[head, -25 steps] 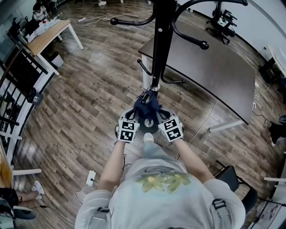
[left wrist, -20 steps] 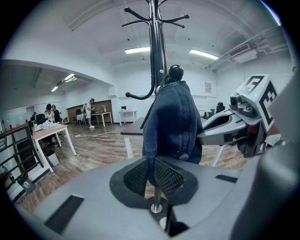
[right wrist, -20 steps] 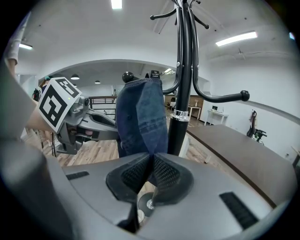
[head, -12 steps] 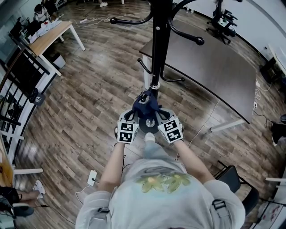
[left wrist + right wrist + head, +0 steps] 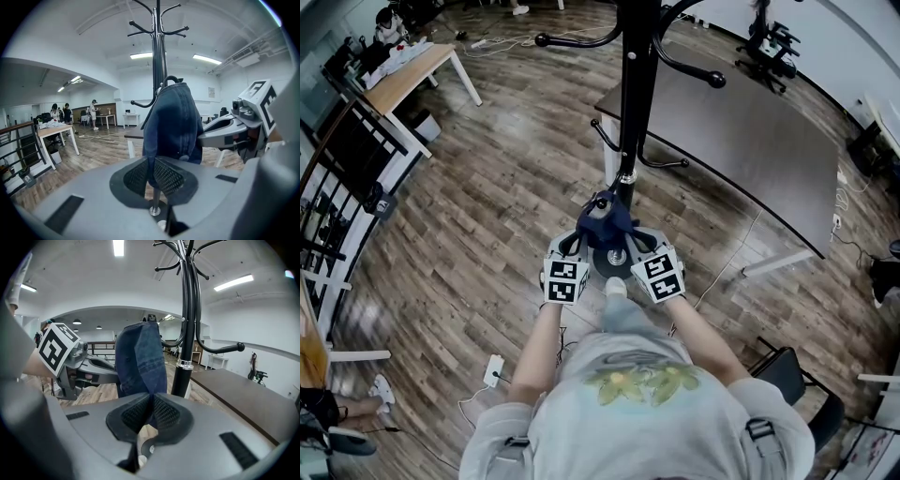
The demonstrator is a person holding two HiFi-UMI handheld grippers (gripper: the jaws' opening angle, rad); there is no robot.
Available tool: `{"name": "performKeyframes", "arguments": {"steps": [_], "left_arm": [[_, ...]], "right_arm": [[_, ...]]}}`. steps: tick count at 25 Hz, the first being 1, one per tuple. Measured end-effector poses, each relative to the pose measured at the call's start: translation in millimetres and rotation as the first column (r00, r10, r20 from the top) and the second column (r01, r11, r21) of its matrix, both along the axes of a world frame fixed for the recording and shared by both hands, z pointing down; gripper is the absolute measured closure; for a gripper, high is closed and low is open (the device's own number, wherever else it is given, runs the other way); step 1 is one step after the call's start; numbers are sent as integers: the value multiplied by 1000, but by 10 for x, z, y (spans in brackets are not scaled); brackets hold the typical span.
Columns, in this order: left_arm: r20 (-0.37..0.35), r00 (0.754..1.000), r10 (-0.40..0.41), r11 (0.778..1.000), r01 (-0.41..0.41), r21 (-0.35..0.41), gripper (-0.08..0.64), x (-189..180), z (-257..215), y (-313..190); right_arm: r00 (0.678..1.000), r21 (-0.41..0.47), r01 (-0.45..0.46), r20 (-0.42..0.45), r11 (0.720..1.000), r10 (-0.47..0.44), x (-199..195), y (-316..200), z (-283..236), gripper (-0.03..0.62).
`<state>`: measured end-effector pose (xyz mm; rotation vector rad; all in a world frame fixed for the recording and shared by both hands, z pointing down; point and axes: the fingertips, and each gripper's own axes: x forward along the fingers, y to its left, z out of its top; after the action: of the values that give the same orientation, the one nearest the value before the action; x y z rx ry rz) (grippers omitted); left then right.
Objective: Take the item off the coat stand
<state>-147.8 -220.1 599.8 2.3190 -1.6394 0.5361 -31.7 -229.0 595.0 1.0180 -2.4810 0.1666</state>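
Observation:
A dark blue denim cap (image 5: 604, 217) hangs between my two grippers, just in front of the black coat stand (image 5: 636, 94) and off its hooks. My left gripper (image 5: 582, 237) is shut on the cap's left side, and its pads pinch the cloth (image 5: 173, 126) in the left gripper view (image 5: 152, 176). My right gripper (image 5: 630, 237) is shut on the other side, with denim (image 5: 140, 362) caught between its pads (image 5: 151, 414). The stand's pole (image 5: 157, 51) rises right behind the cap (image 5: 187, 333).
A dark table (image 5: 741, 141) stands behind the stand on the right. At the far left are a wooden desk (image 5: 403, 75) and a black railing (image 5: 337, 178). A power strip (image 5: 490, 372) lies on the wood floor beside me and a black chair (image 5: 787, 370) is at my right.
Both grippers, still holding the cap, have drawn back a little from the stand toward my body. The grips have not changed.

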Motion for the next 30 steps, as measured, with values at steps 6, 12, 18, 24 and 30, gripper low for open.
{"name": "performKeyframes", "arguments": {"steps": [6,12,18,24,30], "left_arm": [[-29,999,-18,1000,19,23,528,-26,-91,117],[-58,998,-28,998,31,48,528,-32,-207,235],[-93,995,-21,996,29,82,528,7,-398,385],[-157,988,-17,993,34,110,528,70,-602,530],[-159,987,3,990,19,139,528,148,-760,623]], "right_arm": [[1000,8,7,31,1000,-7,-18,95,-104,574],[998,23,10,65,1000,-12,-24,210,-251,574],[995,34,9,98,999,-12,20,336,-408,574],[989,40,10,148,999,-16,83,474,-586,574],[982,38,6,190,999,-13,161,563,-719,574]]}}
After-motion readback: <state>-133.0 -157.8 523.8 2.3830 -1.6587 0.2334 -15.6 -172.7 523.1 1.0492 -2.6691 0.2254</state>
